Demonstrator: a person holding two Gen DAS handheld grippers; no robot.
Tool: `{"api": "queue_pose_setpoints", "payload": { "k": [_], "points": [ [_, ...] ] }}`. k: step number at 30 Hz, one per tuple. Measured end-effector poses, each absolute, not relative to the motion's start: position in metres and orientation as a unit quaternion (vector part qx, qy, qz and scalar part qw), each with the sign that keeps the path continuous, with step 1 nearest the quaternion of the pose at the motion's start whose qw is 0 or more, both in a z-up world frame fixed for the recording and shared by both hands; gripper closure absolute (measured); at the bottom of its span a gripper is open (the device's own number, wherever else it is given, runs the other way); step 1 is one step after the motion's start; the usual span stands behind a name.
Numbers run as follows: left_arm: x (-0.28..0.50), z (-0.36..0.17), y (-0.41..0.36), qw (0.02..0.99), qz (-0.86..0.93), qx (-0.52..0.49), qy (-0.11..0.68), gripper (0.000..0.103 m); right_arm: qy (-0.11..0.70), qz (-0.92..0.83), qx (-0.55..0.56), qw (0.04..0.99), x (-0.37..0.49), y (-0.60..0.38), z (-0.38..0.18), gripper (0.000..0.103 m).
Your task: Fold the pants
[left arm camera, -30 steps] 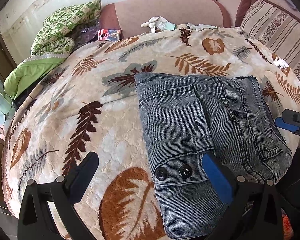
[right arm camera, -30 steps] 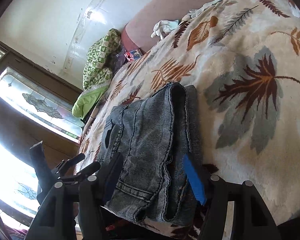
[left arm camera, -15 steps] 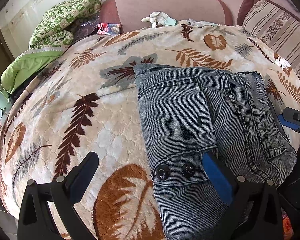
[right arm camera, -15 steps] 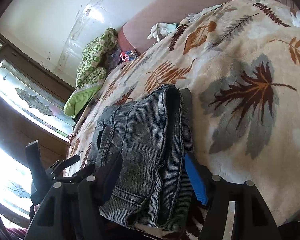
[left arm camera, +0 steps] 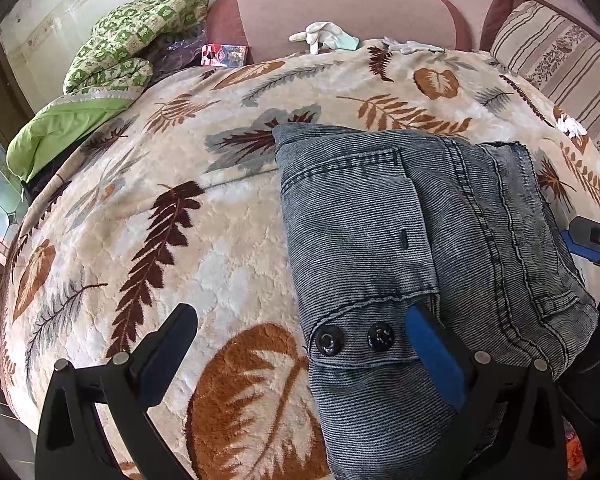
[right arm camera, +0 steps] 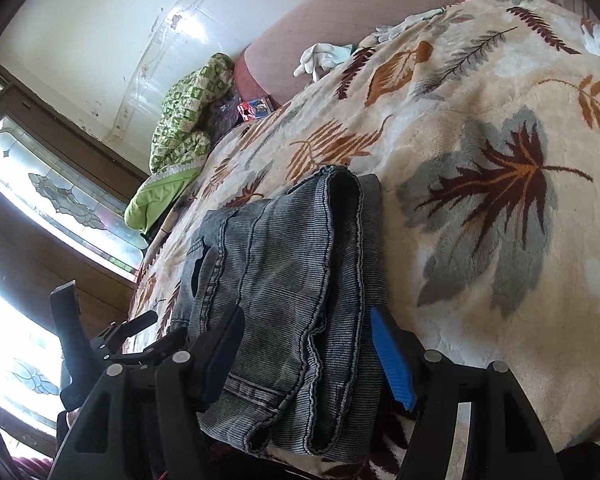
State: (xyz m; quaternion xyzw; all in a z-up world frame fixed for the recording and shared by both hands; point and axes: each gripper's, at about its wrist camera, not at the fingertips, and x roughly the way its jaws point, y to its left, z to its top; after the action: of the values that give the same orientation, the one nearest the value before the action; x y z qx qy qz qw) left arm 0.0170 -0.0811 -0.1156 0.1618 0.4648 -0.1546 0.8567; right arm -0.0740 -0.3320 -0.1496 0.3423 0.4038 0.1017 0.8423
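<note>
Pants (left arm camera: pixel 420 240) slid nearer; gloves (left arm camera: pixel 324 36), pillow (left arm camera: pixel 556 48) beyond.

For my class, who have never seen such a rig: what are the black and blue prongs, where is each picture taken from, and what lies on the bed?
Each picture comes from a camera mounted on a hand-held gripper, looking forward along its two fingers; a person carries one in each hand. The left gripper is open, one finger over the folded jeans, the other over the leaf-patterned blanket. The right gripper is open too, its fingers on either side of the jeans' edge. Neither is closed on anything. At the far side lie white gloves and a green quilt.
</note>
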Motion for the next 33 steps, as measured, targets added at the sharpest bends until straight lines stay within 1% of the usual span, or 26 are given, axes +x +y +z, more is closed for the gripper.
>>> {"api": "queue_pose_setpoints", "payload": {
  "k": [20, 26, 29, 33],
  "points": [
    [0.013, -0.113, -0.078, 0.857, -0.154, 0.165, 0.463, 0.0, 0.407, 0.1, 0.337, 0.843, -0.076, -0.331, -0.149, 0.035],
    [0.024, -0.093, -0.052, 0.871, -0.166, 0.119, 0.447, 0.0, 0.406, 0.088, 0.348, 0.841, -0.076, -0.335, -0.151, 0.035],
    [0.036, -0.092, -0.036, 0.867, -0.168, 0.086, 0.461, 0.0, 0.399, 0.077, 0.369, 0.836, -0.078, -0.345, -0.153, 0.035],
    [0.048, -0.104, -0.022, 0.856, -0.167, 0.053, 0.486, 0.0, 0.39, 0.061, 0.4, 0.827, -0.08, -0.357, -0.157, 0.035]
  ]
}}
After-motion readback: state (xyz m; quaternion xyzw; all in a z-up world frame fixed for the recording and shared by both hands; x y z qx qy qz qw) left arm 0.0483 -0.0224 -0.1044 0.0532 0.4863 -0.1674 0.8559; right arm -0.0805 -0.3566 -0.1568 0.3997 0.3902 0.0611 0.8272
